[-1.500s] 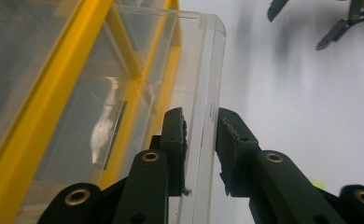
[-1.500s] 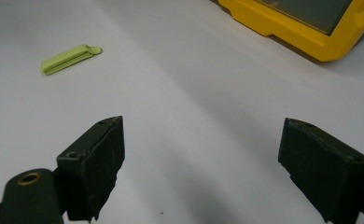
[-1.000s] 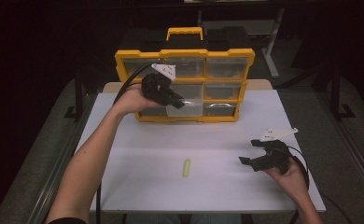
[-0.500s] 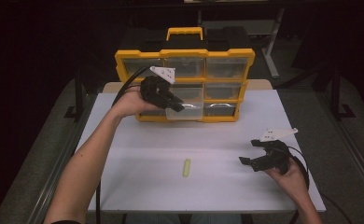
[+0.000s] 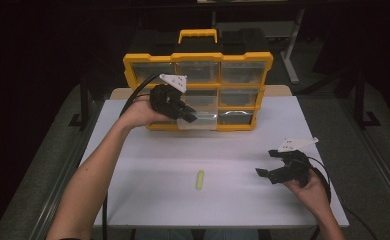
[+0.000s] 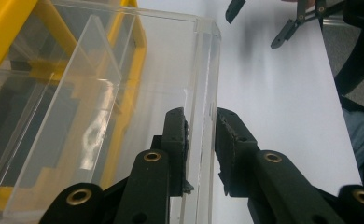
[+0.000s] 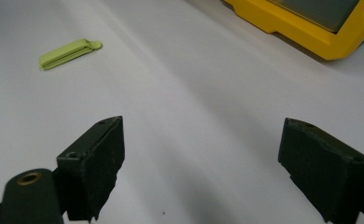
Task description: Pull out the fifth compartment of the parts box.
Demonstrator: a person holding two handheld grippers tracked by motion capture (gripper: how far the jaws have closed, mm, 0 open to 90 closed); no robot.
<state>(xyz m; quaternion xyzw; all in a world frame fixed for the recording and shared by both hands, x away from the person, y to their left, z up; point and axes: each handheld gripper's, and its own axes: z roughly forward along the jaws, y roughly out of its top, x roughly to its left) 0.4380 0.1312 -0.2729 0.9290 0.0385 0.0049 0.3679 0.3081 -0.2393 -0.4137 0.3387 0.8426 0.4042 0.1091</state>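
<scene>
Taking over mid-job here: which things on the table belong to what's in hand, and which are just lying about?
In the job:
- clear drawer, part way out of the yellow organizer
- left tongs, shut on the drawer's front wall

Lying about:
- small green clip on the white table
- right tongs, open and holding nothing

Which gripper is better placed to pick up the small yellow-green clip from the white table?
The right gripper: its jaws are open and empty, facing the small yellow-green clip. The left gripper is shut on the clear plastic drawer.
</scene>
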